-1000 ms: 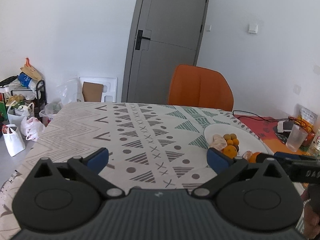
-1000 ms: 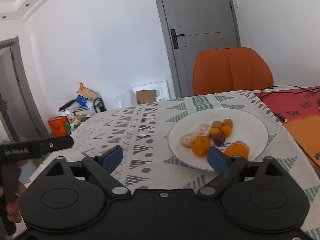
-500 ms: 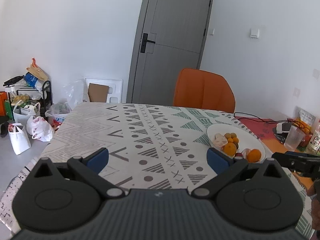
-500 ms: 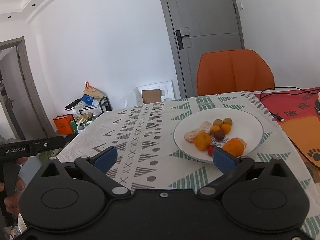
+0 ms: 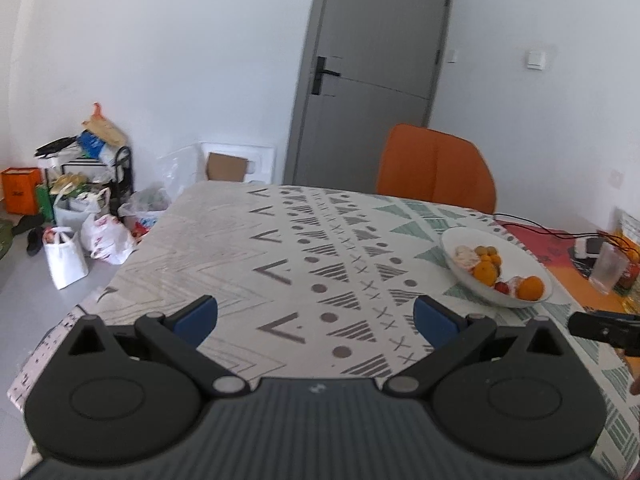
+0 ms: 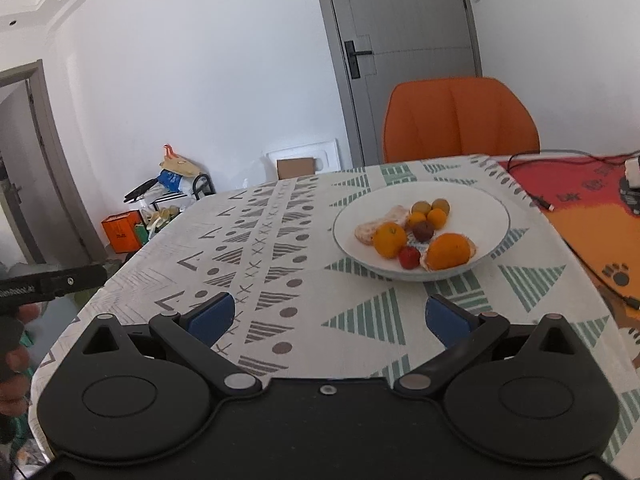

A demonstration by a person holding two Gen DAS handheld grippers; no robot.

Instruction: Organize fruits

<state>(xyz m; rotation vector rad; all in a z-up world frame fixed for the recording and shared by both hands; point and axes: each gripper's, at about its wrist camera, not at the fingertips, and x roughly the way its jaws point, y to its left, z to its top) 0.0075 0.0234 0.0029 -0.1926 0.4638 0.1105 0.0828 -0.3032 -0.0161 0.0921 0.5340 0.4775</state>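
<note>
Across the tabletop lies a white cloth printed with grey and green triangles, chevrons and dots (image 6: pixel 304 280), and an orange upholstered chair (image 6: pixel 460 120) stands at its far edge. Toward the right edge, a red and orange mat (image 6: pixel 592 216) covers the cloth's side. Just beside that mat sits a wide white shallow bowl (image 6: pixel 480 212), well apart from both grippers. It holds two large oranges (image 6: pixel 389 240), a peeled pale citrus piece (image 6: pixel 370 232), several small yellow-orange and green-brown round fruits (too small to name), one dark round fruit (image 6: pixel 423 231) and a small red fruit (image 6: pixel 409 258). Near the front edge, the right gripper (image 6: pixel 326 318) hovers with blue-padded fingers (image 6: pixel 212 316) spread wide, empty. Left of it, the left gripper (image 5: pixel 316 316) likewise hovers with fingers apart, gripping nothing.
</note>
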